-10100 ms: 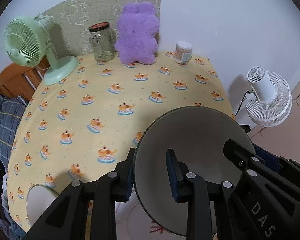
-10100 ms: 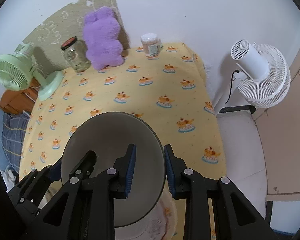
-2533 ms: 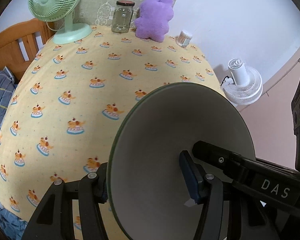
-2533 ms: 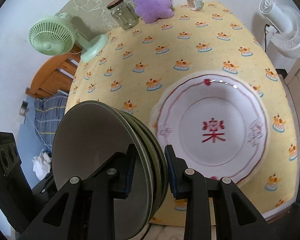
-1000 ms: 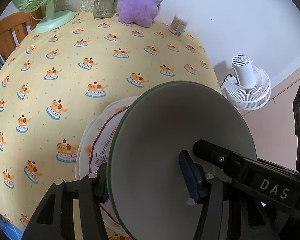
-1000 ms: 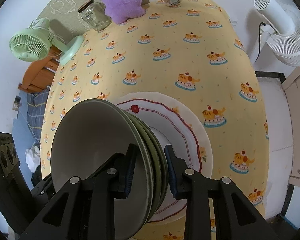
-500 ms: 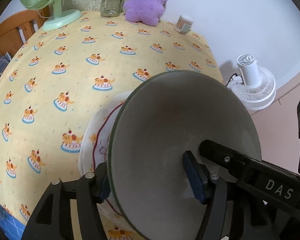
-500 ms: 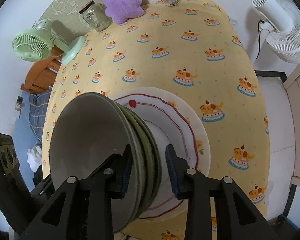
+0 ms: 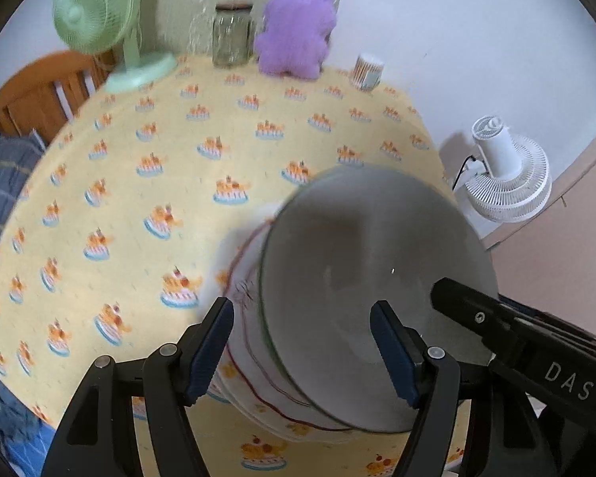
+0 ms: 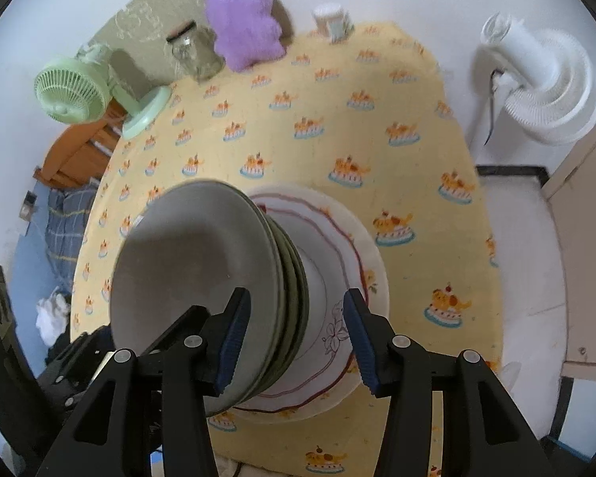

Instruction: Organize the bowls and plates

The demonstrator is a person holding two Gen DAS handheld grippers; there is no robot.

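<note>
Stack of grey-green bowls (image 10: 202,278) now resting inside the white plate (image 10: 361,246) with the red wavy line, near the front edge of the worktop (image 10: 337,91); nested and leaning a little toward the left gripper's side. Main stacking step judged done. Left to do: pulling both tools clear, perhaps squaring the leaning stack; no other loose dishes visible, though parts of the cloth are hidden.

Left gripper (image 9: 306,351): jaws just been opening, now spread wide, rim of the stack between them but pads clear of it. Right gripper (image 10: 294,338): jaws just been opening too, standing apart on either side of the bowls' rims, no pressing visible. Nothing held by either.

Writing: white letters "DAS" readable on the black body of the right gripper, seen at the lower right of the bowls in the left wrist view. Plate's centre mark hidden under the bowls. Label on the small tub (image 9: 368,71) beyond the plate too blurred to read.
</note>
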